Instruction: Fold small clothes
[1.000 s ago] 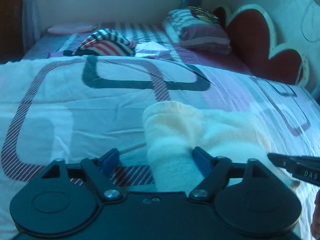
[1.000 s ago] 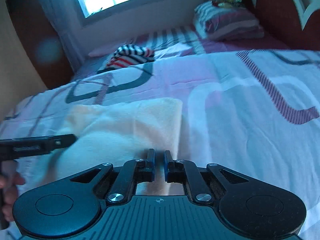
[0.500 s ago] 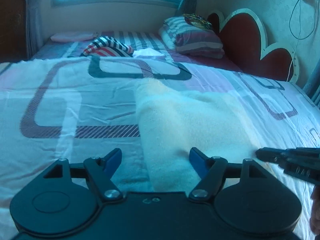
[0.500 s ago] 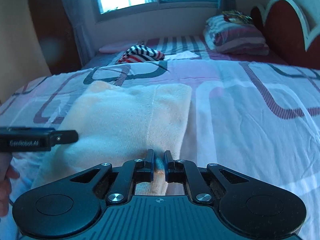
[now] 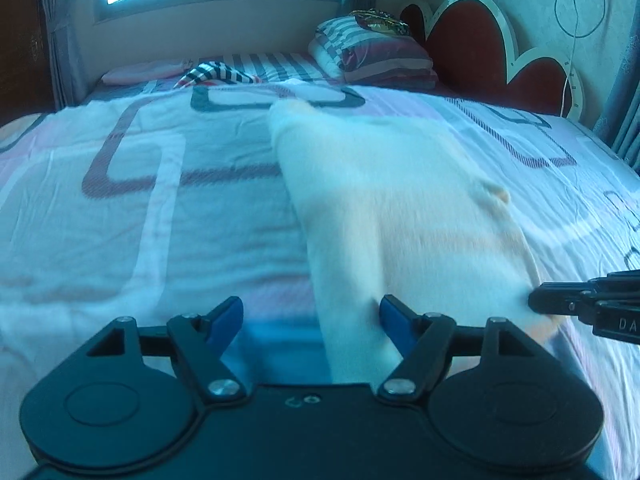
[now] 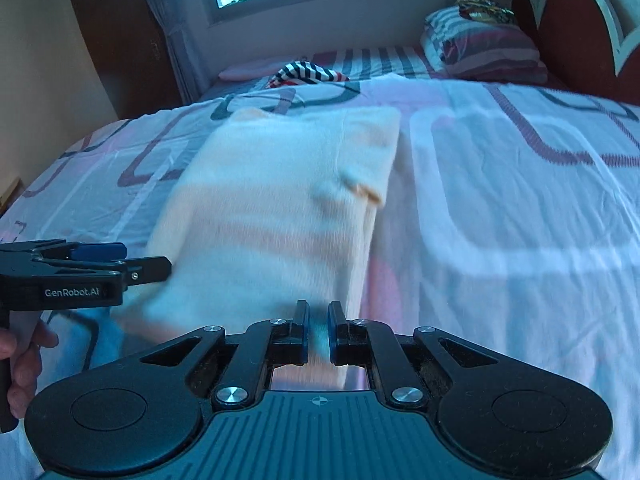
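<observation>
Here, we saw a cream cloth (image 5: 408,216) spread on the bed (image 5: 160,208), reaching from our grippers toward the pillows (image 5: 376,54). It looked soft and fuzzy, pale with faint peach patches, and blurred in both views. A small wrinkle stood up near its right edge, where a seam ran along the fabric. Our left gripper (image 5: 310,312) was spread wide, its right blue pad touching the near left part of the cloth. Our right gripper (image 6: 318,322) was nearly closed, with the near right corner of the cloth between its fingers. A striped garment (image 6: 306,73) lay bunched far up the bed.
</observation>
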